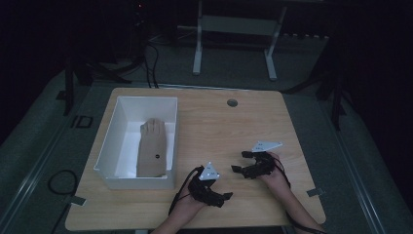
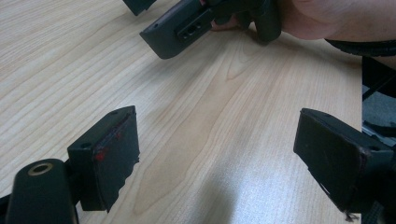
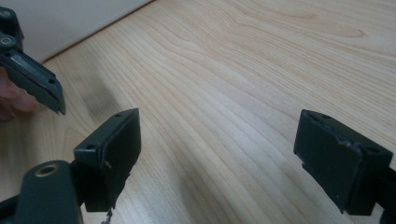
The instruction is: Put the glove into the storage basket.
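The glove point(image 1: 152, 148), tan with a small dark dot on its back, was seen lying flat in the white bin point(image 1: 108, 146), fingers directed toward the far wall and cuff toward the near wall. It was touched by neither tool. The bin was placed on the left part of the desk point(image 1: 219, 126), its near wall close to the front edge.

The left tongs point(image 1: 225, 197) were held low over the desk, just right of the bin's near right corner, with the jaws directed toward the right. In the left gripper view the left tongs point(image 2: 217, 154) were shown with their two black jaws standing wide apart; bare wood grain alone was seen between them, and nothing was gripped. One pad was marked with small red flecks.

The right tongs point(image 1: 239, 162) were held near the desk's right side, jaws directed leftward, toward the bin. In the right gripper view the right tongs point(image 3: 217, 151) were likewise shown spread wide, with only wood between the pads and nothing held. A strip of the bin's white wall was visible at the upper left of that view.

The two tools were positioned near each other but apart, each appearing at the edge of the other's view. A grey triangular plate was carried on top of each. A round grommet point(image 1: 232, 103) was set in the far middle of the desk.
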A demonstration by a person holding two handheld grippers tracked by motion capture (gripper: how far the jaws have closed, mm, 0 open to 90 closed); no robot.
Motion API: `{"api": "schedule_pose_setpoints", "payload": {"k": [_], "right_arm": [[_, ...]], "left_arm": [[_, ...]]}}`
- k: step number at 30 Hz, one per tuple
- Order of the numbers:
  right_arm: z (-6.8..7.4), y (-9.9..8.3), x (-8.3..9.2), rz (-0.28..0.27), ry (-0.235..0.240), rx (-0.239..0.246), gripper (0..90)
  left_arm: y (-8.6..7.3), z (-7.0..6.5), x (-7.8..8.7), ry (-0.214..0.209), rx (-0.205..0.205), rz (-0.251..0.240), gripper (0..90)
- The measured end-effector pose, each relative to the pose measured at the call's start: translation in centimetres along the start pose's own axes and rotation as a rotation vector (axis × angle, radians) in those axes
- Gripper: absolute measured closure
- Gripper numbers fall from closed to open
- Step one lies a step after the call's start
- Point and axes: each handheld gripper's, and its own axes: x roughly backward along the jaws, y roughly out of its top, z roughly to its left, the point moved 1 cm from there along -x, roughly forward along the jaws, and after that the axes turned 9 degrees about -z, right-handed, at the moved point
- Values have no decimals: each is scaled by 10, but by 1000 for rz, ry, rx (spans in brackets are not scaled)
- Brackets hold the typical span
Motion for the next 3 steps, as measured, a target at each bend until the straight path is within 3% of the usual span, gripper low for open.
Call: {"api": "schedule_pose_setpoints", "payload": {"k": [3], "right_arm": [[0,-1,0,4,-4,3,150]], "left_arm": [[0,0,0,-2,3,-7,147]]}}
